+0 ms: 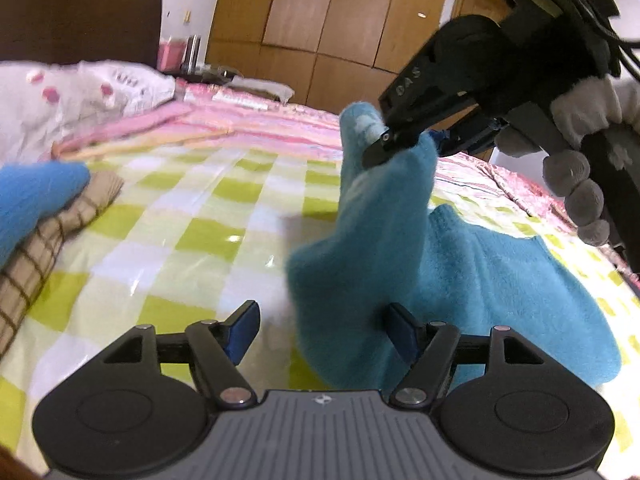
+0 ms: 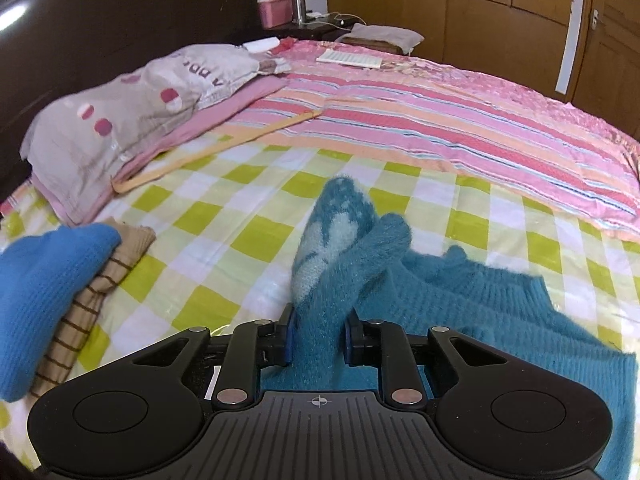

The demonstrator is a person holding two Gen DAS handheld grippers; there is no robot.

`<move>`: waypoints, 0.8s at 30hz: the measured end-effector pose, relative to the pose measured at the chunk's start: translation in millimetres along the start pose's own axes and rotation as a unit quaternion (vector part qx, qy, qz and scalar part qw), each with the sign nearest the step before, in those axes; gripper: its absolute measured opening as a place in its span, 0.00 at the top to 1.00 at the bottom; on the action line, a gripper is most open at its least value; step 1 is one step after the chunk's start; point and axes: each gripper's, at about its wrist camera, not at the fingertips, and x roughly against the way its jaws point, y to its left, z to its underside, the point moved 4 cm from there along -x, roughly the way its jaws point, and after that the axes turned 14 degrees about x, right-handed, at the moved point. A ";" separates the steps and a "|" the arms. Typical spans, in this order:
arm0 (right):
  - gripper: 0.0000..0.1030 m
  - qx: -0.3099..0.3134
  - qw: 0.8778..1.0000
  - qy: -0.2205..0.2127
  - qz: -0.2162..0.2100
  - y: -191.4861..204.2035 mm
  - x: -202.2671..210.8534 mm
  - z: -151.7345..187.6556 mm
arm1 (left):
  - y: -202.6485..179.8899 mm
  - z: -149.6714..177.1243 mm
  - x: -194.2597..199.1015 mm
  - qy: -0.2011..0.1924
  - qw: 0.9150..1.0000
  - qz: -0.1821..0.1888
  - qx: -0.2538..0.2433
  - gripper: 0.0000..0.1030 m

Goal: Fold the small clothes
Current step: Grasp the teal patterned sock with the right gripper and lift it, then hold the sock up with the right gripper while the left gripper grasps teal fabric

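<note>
A fuzzy teal sweater [image 1: 500, 280] lies on the green-checked bed sheet [image 1: 180, 220]; it also shows in the right wrist view [image 2: 500, 320]. My right gripper [image 2: 318, 338] is shut on a sleeve of the sweater [image 2: 332, 240] and holds it up off the bed. In the left wrist view that gripper [image 1: 390, 146] pinches the raised sleeve [image 1: 384, 208]. My left gripper [image 1: 322, 332] is open, low over the sheet, with its right finger against the sweater's near edge.
A folded blue garment [image 2: 48, 280] lies on a folded tan striped one [image 2: 92, 308] at the left. A pillow [image 2: 132, 112] and a pink striped quilt [image 2: 440, 128] lie beyond. A wooden stick [image 2: 216, 148] rests on the sheet. Wardrobes stand behind.
</note>
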 end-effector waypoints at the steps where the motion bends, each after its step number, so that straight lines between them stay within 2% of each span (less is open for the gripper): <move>1: 0.81 -0.002 1.000 -0.003 -0.003 -2.9 3.1 1.0 | -5.6 -0.9 -1.4 -0.006 1.000 -0.004 -0.007 0.29; 3: 0.81 -0.006 1.000 -0.009 -0.008 -8.4 9.4 2.9 | -15.8 -3.9 -4.0 -0.010 1.000 -0.012 -0.015 0.39; 4: 0.81 -0.010 1.000 -0.012 -0.010 -12.0 12.7 3.9 | -21.8 -5.8 -4.4 -0.009 1.000 -0.010 -0.015 0.51; 5: 0.81 -0.016 1.000 -0.015 -0.014 -17.6 16.9 5.4 | -27.1 -7.6 -3.4 -0.007 1.000 -0.005 -0.014 0.57; 8: 0.81 -0.034 0.999 -0.025 -0.016 -35.1 28.5 11.2 | -47.5 -13.4 3.2 -0.016 0.999 0.005 -0.031 0.65; 11: 0.81 -0.056 0.998 -0.038 -0.019 -56.8 41.3 16.7 | -71.2 -18.3 12.4 -0.021 0.998 0.029 -0.057 0.70; 18: 0.81 -0.087 0.994 -0.071 -0.003 -106.4 78.4 30.1 | -131.8 -27.7 23.6 -0.026 0.992 0.086 -0.084 0.72; 24: 0.81 -0.111 0.990 -0.087 0.015 -152.9 104.5 54.8 | -187.0 -13.9 20.2 -0.021 0.985 0.122 -0.122 0.72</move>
